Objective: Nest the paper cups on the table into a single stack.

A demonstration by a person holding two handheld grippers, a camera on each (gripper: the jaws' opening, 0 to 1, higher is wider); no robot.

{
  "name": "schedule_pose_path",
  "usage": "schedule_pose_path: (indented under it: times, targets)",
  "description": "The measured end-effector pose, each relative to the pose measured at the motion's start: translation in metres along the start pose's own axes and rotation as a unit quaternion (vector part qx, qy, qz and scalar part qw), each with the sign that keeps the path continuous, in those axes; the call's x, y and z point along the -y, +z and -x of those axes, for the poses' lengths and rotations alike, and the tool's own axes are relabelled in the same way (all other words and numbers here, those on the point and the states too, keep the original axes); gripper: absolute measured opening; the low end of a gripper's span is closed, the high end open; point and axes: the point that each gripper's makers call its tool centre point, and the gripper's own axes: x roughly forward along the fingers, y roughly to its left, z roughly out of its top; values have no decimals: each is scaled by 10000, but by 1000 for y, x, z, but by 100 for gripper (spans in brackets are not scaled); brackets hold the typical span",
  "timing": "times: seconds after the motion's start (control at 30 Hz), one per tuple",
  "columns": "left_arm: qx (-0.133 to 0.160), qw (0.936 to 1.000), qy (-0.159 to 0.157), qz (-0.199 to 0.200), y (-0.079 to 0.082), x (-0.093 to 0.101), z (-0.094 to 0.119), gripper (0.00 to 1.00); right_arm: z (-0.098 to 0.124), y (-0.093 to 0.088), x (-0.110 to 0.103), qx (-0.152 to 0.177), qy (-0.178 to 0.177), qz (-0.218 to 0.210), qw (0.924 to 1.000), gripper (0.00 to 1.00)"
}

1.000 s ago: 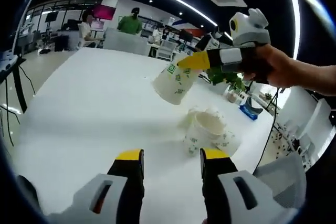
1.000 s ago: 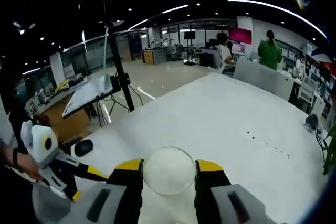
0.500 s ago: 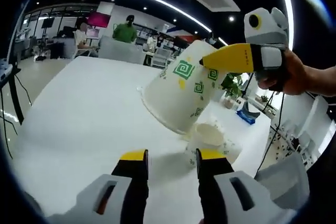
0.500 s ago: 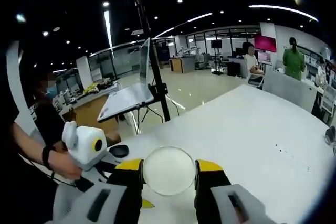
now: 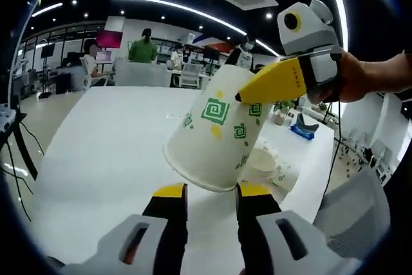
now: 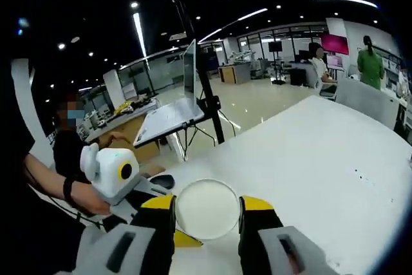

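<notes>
A white paper cup with green square marks (image 5: 215,134) hangs tilted in the air, my right gripper (image 5: 248,104) shut on its far end. Its near end sits just above the tips of my left gripper (image 5: 212,190), which is open with nothing between its jaws. In the right gripper view the cup's round white end (image 6: 207,209) fills the gap in my right gripper (image 6: 207,203), and the left gripper (image 6: 183,239) reaches in from the lower left. More paper cups (image 5: 265,167) lie on their sides on the white table (image 5: 96,133).
A person's hand (image 5: 360,75) holds the right gripper. A laptop on a tripod stand (image 6: 172,115) and a seated person (image 6: 67,152) are beyond the table's edge. Desks, chairs and people stand far back (image 5: 143,49).
The held cup has come down and closer to my left gripper's tips. The left jaws have narrowed a little. The right gripper view has swung further toward the left gripper.
</notes>
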Motion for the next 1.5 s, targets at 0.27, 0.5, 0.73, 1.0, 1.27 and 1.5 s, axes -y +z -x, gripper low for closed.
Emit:
schedule_pose_path:
  times: [0.27, 0.5, 0.73, 1.0, 1.27, 1.5]
  targets:
    - [175, 9998, -94, 92, 7, 4, 4, 20, -1, 3, -3, 53, 179, -147, 9997, 37]
    - [234, 9995, -67, 180, 7, -3, 8, 18, -6, -4, -4, -32, 259, -223, 9994, 37]
    - [255, 9993, -110, 248, 6, -2, 12, 13, -10, -8, -6, -33, 351, -323, 9989, 37]
    - [381, 9980, -134, 482, 11, -10, 20, 10, -13, -4, -6, 165, 421, -663, 9968, 37]
    - [428, 9976, -154, 526, 10, -13, 24, 8, -15, -8, -11, 83, 536, -708, 9960, 37]
    - [415, 9978, -299, 427, 4, -10, 33, 6, -18, -14, -13, -39, 844, -840, 9929, 37]
